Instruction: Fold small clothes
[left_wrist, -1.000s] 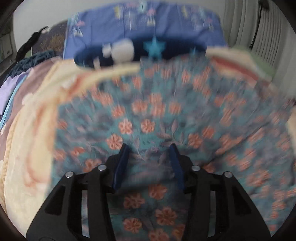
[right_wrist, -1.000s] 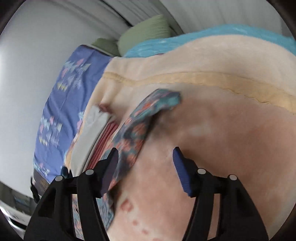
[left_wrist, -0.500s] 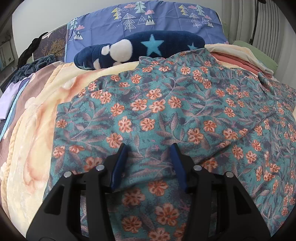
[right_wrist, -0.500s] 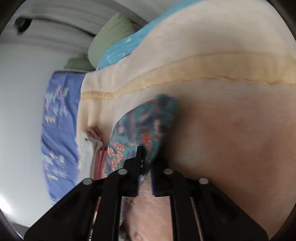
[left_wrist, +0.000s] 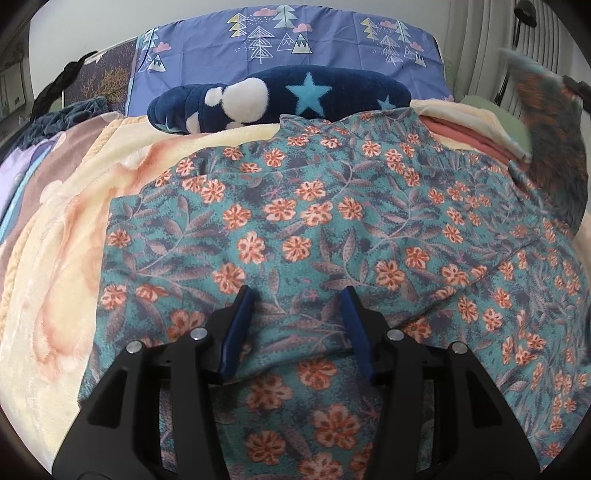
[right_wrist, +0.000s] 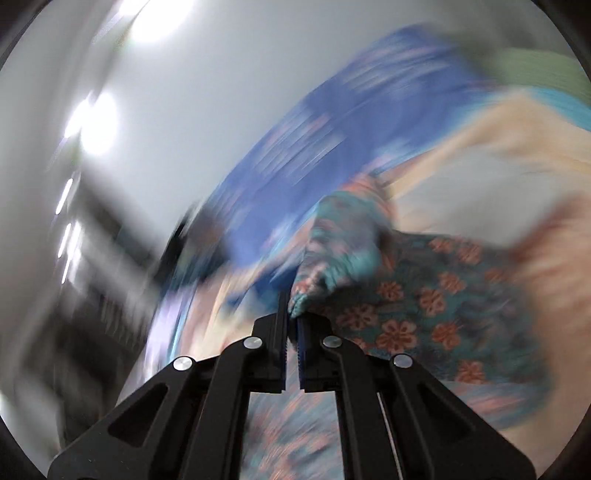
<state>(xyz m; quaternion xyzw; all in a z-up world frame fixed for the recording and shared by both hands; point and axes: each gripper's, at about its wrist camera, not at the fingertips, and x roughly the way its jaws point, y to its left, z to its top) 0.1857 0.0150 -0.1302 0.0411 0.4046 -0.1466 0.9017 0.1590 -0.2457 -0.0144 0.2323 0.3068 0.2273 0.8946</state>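
While lying spread over the cream blanket (left_wrist: 55, 280), floral garment (left_wrist: 332, 229) lifting at one corner — right gripper (right_wrist: 291, 321) pinching that bunched edge tight, left gripper (left_wrist: 295, 306) hovering half-open, pads apart — touching nothing clearly.

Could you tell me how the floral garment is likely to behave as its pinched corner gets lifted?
Probably floppy: the floral garment bunches and droops right at the shut right tool. Likely light, since a corner pinch raises it. It may drag on the plush blanket.

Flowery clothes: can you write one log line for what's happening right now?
right tool: shut on flowery garment edge, lifted | left tool: open, fabric between fingers | bed blanket: under garment | view: right blurred
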